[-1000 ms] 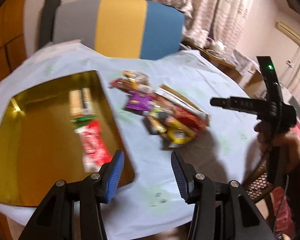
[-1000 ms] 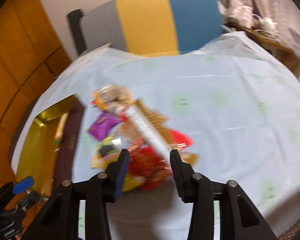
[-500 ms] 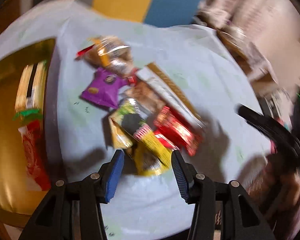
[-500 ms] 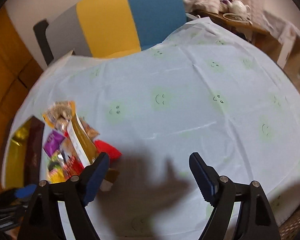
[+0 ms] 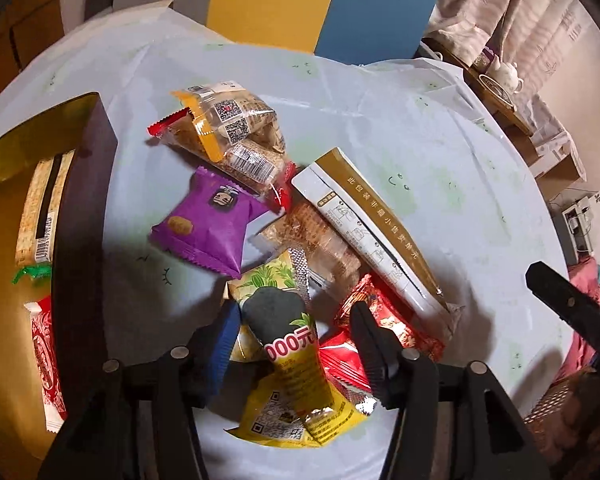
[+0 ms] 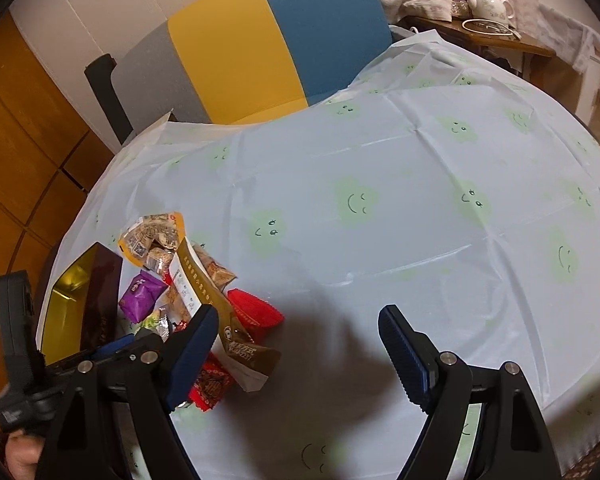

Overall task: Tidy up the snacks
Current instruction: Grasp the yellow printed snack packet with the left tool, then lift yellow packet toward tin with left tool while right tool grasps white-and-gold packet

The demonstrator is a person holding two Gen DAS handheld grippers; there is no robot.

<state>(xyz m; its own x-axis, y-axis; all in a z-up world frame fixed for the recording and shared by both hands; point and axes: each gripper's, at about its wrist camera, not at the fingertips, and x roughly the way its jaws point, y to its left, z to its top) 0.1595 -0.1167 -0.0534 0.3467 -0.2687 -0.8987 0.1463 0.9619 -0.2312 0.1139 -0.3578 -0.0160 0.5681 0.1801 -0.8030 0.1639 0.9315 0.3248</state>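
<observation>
Shallow gold-lined rectangular box [image 5: 4, 152] with a cracker bar [image 5: 40, 208] and red-white wrapper [image 5: 46, 364] inside; left gripper [image 5: 290, 344] opening astride a yellow snack packet [image 5: 296, 392], right gripper [image 6: 300, 344] wide apart, empty.

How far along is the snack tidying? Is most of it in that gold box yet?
Barely started. Two snacks lie in the gold box: a long cracker pack and a red-and-white packet. In hand: the left gripper hangs over the yellow packet, jaws opening around it, not yet gripping. The right gripper is open and empty. The pile, including the purple packet, waits on the table.
</observation>
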